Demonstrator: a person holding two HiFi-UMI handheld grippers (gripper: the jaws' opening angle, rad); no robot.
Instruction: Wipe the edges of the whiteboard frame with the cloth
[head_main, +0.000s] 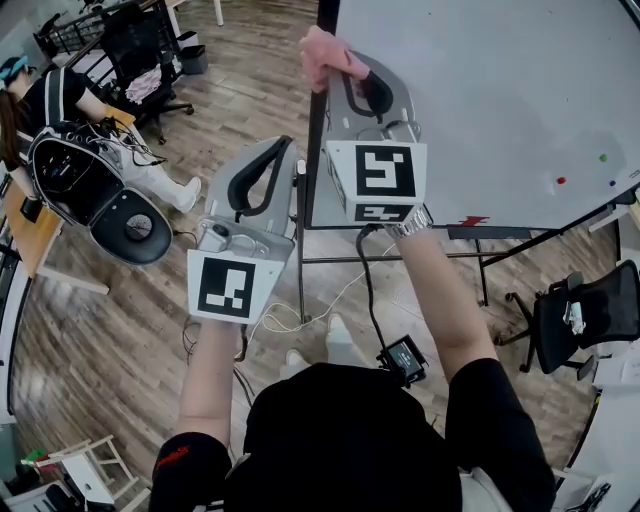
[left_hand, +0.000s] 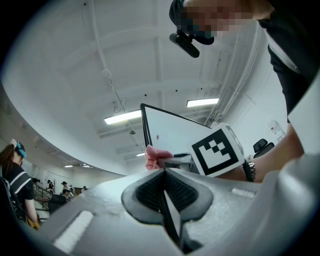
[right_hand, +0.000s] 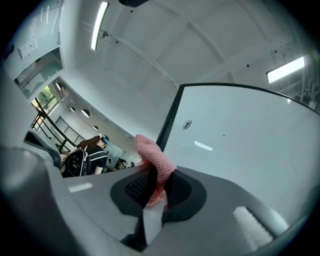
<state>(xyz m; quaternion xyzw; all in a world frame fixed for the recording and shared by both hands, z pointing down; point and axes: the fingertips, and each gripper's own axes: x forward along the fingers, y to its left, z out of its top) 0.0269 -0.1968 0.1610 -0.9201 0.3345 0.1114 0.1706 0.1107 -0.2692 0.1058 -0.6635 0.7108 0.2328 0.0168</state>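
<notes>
Left gripper (head_main: 283, 150): grey moulded shell, black ribbed pads (left_hand: 150, 192), white cube (head_main: 232, 287) with black square markers.
Right gripper (head_main: 345, 72): same build, black cable (head_main: 366, 280).
Clothing: black short-sleeved top (head_main: 350, 430), red sleeve print (head_main: 172, 457), metal wristwatch (head_main: 410, 226).

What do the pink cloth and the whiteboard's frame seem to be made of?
The cloth: soft knitted or crocheted yarn, matte; a nubby stitch texture shows. The whiteboard frame: smooth, dark, probably painted metal or plastic; its thin straight black strip leaves that open.

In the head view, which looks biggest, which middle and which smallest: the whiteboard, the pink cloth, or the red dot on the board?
1. whiteboard, biggest by far
2. pink cloth, at the board's edge
3. red dot, tiny
</notes>
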